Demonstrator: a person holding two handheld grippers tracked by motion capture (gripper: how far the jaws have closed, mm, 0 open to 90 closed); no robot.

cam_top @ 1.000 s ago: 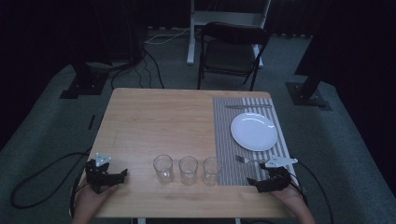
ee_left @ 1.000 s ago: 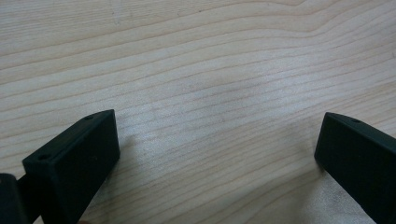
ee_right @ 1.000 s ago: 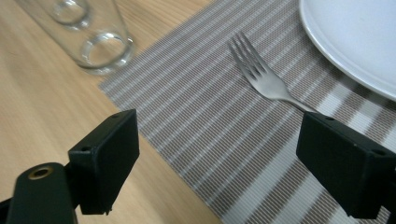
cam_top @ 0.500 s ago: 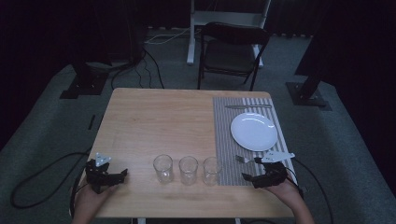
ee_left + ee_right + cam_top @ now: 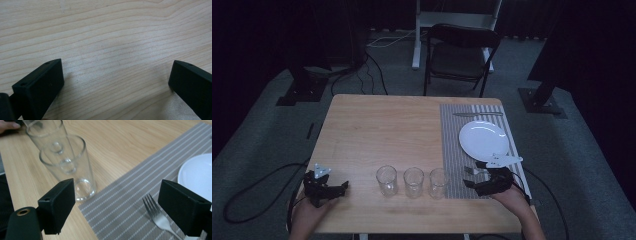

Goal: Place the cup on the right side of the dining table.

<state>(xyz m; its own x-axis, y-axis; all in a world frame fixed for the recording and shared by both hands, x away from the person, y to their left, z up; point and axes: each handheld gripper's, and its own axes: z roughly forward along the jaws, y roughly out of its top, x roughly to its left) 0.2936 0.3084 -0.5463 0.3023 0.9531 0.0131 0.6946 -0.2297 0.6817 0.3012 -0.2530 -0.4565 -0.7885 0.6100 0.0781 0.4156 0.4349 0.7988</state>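
Observation:
Three clear empty glasses (image 5: 386,180) (image 5: 413,181) (image 5: 438,182) stand in a row near the table's front edge. My right gripper (image 5: 469,184) is open just right of the row, low over the grey striped placemat (image 5: 452,150). In the right gripper view the nearest glass (image 5: 67,167) stands beyond the left jaw at the mat's edge, and a fork (image 5: 157,216) lies between the jaws of the gripper (image 5: 116,195). My left gripper (image 5: 343,186) rests open at the front left. In its own view the left gripper (image 5: 116,72) has bare wood (image 5: 112,37) between its jaws.
A white plate (image 5: 484,140) sits on the placemat, with a knife (image 5: 477,114) lying across the mat's far end. The fork (image 5: 472,171) lies in front of the plate. A folding chair (image 5: 459,55) stands beyond the table. Cables trail on the floor.
My right gripper has moved a little to the left, toward the rightmost glass. The left gripper has stayed put.

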